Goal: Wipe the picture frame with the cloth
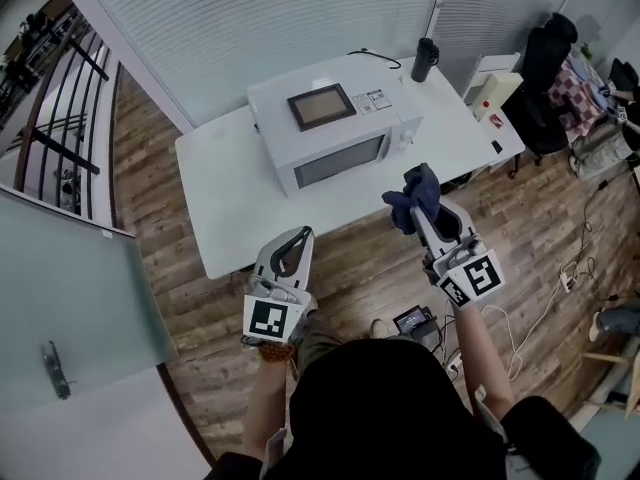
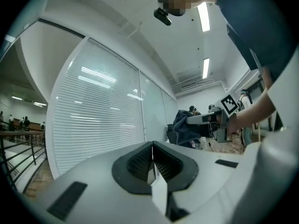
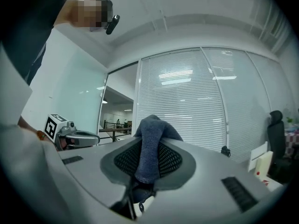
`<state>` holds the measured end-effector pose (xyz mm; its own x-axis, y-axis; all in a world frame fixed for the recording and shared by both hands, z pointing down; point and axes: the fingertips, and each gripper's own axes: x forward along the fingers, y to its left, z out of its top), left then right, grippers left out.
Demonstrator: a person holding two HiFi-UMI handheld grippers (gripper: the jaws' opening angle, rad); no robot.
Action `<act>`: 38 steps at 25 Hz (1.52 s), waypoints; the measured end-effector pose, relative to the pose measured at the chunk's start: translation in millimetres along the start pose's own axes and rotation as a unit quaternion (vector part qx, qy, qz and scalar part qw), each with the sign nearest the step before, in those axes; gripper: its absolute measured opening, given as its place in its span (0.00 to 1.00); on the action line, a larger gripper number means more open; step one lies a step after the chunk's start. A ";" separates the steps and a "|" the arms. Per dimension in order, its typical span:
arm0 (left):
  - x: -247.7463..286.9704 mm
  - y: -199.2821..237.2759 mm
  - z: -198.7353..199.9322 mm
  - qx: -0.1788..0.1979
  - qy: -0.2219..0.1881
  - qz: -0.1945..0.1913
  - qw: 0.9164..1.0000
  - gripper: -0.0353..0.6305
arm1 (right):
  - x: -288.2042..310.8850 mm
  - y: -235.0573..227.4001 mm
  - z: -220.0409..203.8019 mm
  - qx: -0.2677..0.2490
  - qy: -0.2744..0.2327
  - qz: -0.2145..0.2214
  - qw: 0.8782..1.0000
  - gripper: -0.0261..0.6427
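A brown picture frame (image 1: 321, 106) lies flat on top of a white microwave (image 1: 335, 128) on the white table (image 1: 225, 198). My right gripper (image 1: 418, 208) is shut on a dark blue cloth (image 1: 415, 196), held in the air in front of the table's near edge; the cloth (image 3: 152, 143) bulges out between its jaws in the right gripper view. My left gripper (image 1: 297, 238) is shut with nothing in it, level, near the table's front edge. In the left gripper view its jaws (image 2: 152, 164) meet, and the right gripper with the cloth (image 2: 186, 127) shows beyond.
A black bottle (image 1: 425, 60) stands at the table's far right corner, with a cable beside it. White boxes (image 1: 495, 93) sit on the right end. A chair with clothes (image 1: 555, 63) stands to the right. A glass railing (image 1: 60, 98) runs at the left; cables lie on the wooden floor.
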<state>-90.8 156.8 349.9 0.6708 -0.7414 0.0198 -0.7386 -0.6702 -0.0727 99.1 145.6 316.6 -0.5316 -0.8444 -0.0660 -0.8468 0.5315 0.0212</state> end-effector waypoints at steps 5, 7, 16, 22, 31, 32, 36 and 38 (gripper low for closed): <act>-1.6 62.4 -2.0 -0.007 -0.004 -0.040 0.999 0.06 | 53.7 14.3 16.6 -0.023 0.008 -0.035 0.999 0.12; -4.2 80.6 1.4 -0.009 -0.015 -0.052 0.998 0.06 | 67.7 20.5 23.2 -0.025 0.009 -0.050 0.998 0.12; 0.9 128.2 -5.1 -0.051 -0.046 -0.049 0.996 0.06 | 112.2 31.1 31.4 -0.041 0.029 -0.082 0.995 0.12; 8.1 142.0 -17.2 -0.057 -0.038 -0.048 0.997 0.06 | 126.5 18.6 45.2 -0.048 0.017 -0.087 0.995 0.12; 57.1 135.9 -20.9 0.043 0.053 -0.118 0.991 0.06 | 175.8 -57.1 46.6 -0.013 -0.029 -0.095 0.995 0.12; 67.6 136.8 -23.1 0.064 0.069 -0.128 0.987 0.06 | 182.7 -68.7 47.4 -0.009 -0.036 -0.096 0.995 0.12; 98.4 141.9 -34.8 0.102 0.106 -0.137 0.980 0.06 | 203.4 -102.2 44.3 0.016 -0.063 -0.095 0.993 0.12; 115.3 142.0 -45.5 0.105 0.123 -0.136 0.977 0.07 | 212.2 -114.9 40.4 0.027 -0.073 -0.088 0.993 0.12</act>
<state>-121.4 -25.4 387.2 0.7847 -0.5401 0.3042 -0.4882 -0.8409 -0.2338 84.3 -92.0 259.8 -0.3632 -0.9080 -0.2087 -0.9223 0.3821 -0.0576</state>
